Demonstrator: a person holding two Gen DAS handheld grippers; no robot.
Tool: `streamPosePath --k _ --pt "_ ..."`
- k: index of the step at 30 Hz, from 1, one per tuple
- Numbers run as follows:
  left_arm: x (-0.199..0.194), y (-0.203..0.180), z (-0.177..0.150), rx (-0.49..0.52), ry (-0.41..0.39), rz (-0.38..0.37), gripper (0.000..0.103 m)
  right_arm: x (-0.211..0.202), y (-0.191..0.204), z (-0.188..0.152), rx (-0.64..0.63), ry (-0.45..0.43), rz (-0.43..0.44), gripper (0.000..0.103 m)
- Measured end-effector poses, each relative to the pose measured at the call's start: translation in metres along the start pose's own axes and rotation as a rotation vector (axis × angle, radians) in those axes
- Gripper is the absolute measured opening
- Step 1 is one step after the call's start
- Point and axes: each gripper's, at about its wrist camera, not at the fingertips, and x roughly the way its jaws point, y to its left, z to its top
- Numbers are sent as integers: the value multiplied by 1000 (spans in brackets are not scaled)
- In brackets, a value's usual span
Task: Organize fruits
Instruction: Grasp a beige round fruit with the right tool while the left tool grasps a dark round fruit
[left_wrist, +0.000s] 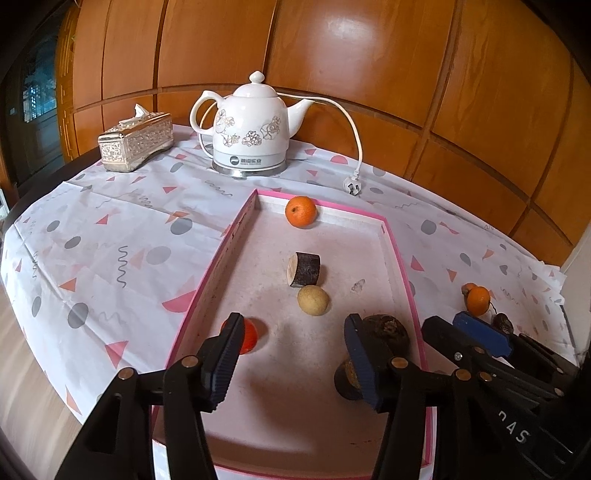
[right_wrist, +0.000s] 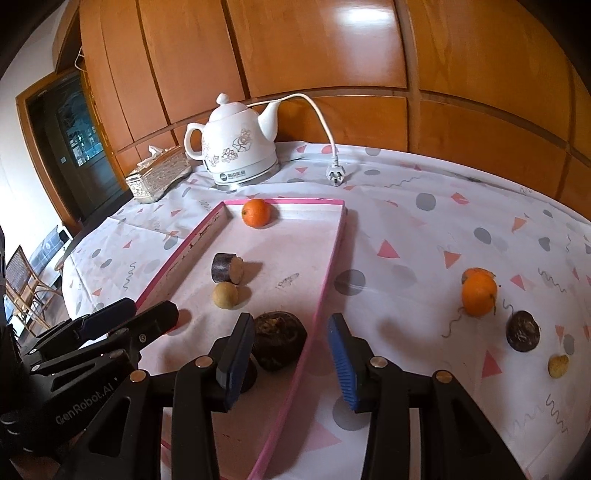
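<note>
While the left tongs (left_wrist: 291, 362) hang released over the near end of the pink-rimmed tray (left_wrist: 400, 266), nothing sits between their pads; the right tongs (right_wrist: 291, 363) are likewise released, straddling the tray's right rim. Inside the tray, nearest first, lie a small red fruit (left_wrist: 249, 334), two dark wrinkled fruits (left_wrist: 386, 330), a tan round fruit (left_wrist: 313, 300), a dark cut cylinder (left_wrist: 303, 269) and an orange (left_wrist: 301, 211) at the far wall. Right of the tray, on the desk (right_wrist: 406, 236), rest another orange (right_wrist: 479, 293), a dark fruit (right_wrist: 522, 330) and a yellowish one (right_wrist: 557, 365). Beyond the tray stand a white kettle (left_wrist: 249, 125) and tissue box (left_wrist: 136, 142).
</note>
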Motion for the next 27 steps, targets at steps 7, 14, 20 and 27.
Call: streamPosePath --k 7,14,20,27 --pt "-3 -7 0 17 -7 -15 57 -7 -17 -5 53 -6 -22 42" --pt "-5 -26 -1 64 -2 -49 57 -17 -50 -12 118 -18 -80 42" --pt "-5 -53 -4 130 1 -95 57 -27 -87 -21 175 -21 -153 42" --pt "-5 -86 -5 187 3 -138 59 -45 -127 -32 218 -39 -261 42"
